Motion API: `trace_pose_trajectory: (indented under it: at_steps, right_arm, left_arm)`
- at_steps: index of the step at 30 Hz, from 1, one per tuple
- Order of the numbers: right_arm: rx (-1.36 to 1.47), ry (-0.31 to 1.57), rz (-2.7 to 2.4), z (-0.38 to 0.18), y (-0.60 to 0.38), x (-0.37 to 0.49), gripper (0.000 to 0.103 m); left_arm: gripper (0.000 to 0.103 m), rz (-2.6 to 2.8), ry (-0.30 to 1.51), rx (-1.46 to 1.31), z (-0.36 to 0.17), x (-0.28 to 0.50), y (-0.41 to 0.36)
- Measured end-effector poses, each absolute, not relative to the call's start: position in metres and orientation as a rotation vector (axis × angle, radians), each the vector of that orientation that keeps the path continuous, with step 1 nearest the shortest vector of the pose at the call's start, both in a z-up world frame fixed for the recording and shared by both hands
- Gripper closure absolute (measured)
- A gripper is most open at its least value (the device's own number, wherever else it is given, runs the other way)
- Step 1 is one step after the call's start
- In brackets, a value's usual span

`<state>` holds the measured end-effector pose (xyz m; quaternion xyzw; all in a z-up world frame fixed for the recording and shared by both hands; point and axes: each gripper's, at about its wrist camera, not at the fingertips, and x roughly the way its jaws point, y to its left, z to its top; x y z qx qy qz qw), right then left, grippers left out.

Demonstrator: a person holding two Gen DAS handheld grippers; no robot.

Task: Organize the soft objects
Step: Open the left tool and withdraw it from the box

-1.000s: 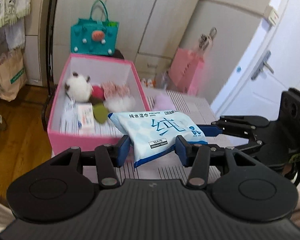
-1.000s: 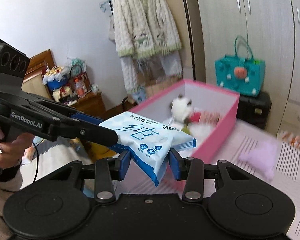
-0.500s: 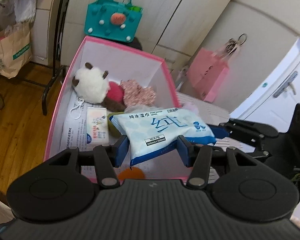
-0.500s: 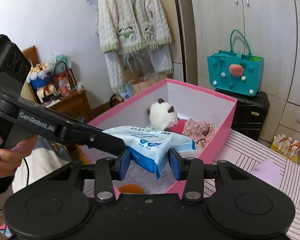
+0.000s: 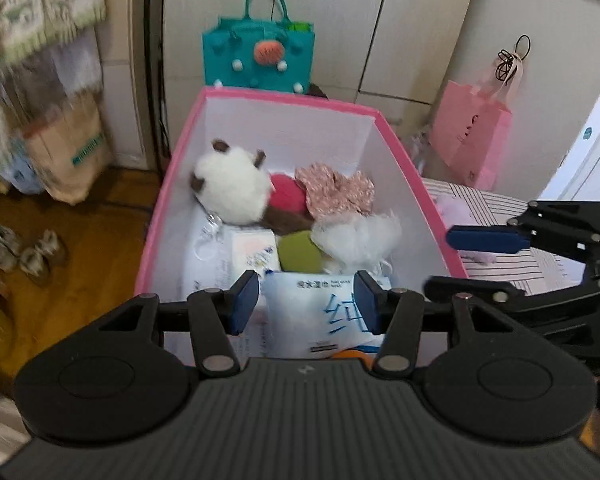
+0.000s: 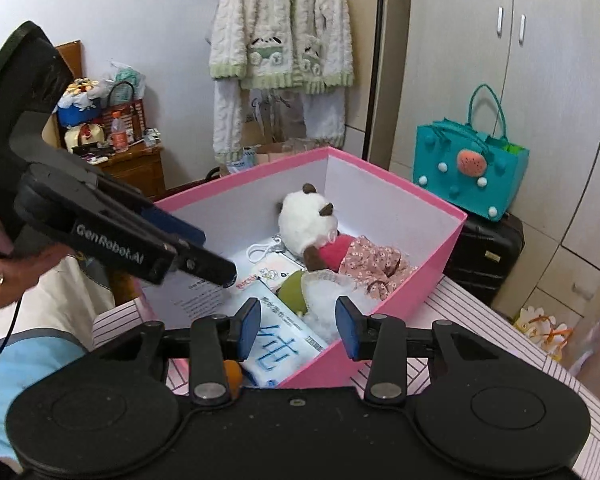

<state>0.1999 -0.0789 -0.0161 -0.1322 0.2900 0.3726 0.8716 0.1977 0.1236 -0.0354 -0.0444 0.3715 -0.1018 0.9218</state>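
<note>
Left wrist view: both spread claws point(image 5: 306, 300) point(image 6: 297, 330) hover over wipes pack point(image 5: 320, 312) beside plush toy point(image 5: 232, 192).

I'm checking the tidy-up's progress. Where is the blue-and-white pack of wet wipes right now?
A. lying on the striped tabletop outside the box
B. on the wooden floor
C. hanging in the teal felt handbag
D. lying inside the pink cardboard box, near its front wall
D: the blue-and-white pack of wet wipes lies inside the pink cardboard box, near its front wall, gripped by neither claw.
</note>
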Motion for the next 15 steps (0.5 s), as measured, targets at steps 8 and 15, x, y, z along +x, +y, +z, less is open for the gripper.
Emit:
trace_pose_trajectory:
  at_steps: [8, 15]
  right_arm:
    - [-0.137, 0.677, 0.852, 0.008, -0.108, 0.188, 0.055]
    - [-0.121, 0.689, 0.863, 0.036, -0.142, 0.155, 0.050]
  left_arm:
    - [0.044, -0.299, 0.770, -0.037, 0.007, 0.165, 0.106]
    - [0.042, -0.377, 0.770, 0.037, 0.042, 0.116, 0.083]
